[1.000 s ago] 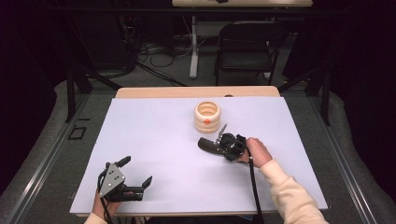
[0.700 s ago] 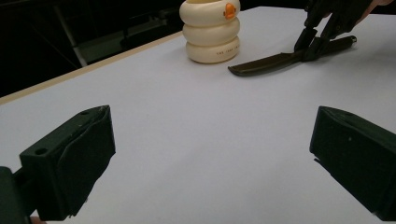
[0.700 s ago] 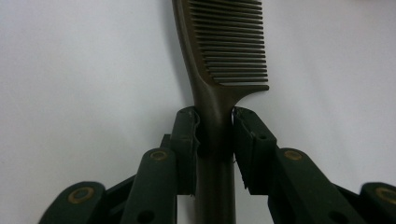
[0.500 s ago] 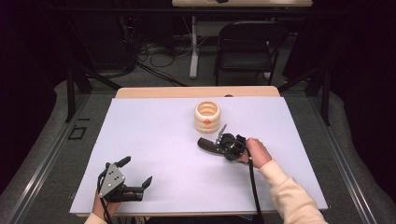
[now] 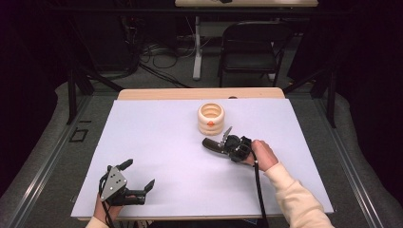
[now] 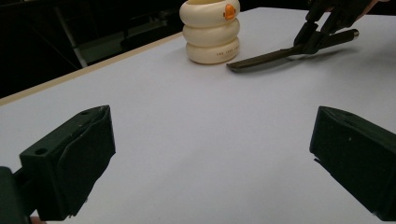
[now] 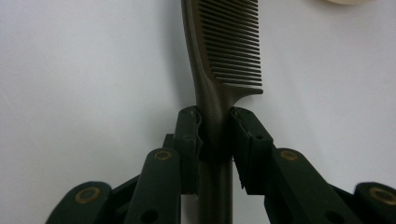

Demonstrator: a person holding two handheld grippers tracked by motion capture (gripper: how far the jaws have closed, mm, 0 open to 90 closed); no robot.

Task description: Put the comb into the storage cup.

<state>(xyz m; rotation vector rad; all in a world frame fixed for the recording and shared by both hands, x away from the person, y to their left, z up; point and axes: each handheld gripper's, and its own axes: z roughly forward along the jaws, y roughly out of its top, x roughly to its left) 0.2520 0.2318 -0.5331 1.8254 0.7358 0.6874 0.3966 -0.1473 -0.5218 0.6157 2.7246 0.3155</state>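
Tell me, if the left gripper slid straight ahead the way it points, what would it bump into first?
Probably nothing soon: the open left gripper faces bare white table; the cream ringed holder and comb lie far ahead.

The right gripper (image 7: 215,135) has just been closing onto the comb (image 7: 219,51).

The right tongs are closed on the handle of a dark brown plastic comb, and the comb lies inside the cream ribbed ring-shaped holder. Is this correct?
Not quite. The right tongs do grip the dark brown plastic comb, but the high view shows it on the white table, beside the cream ribbed ring-shaped holder, not inside.
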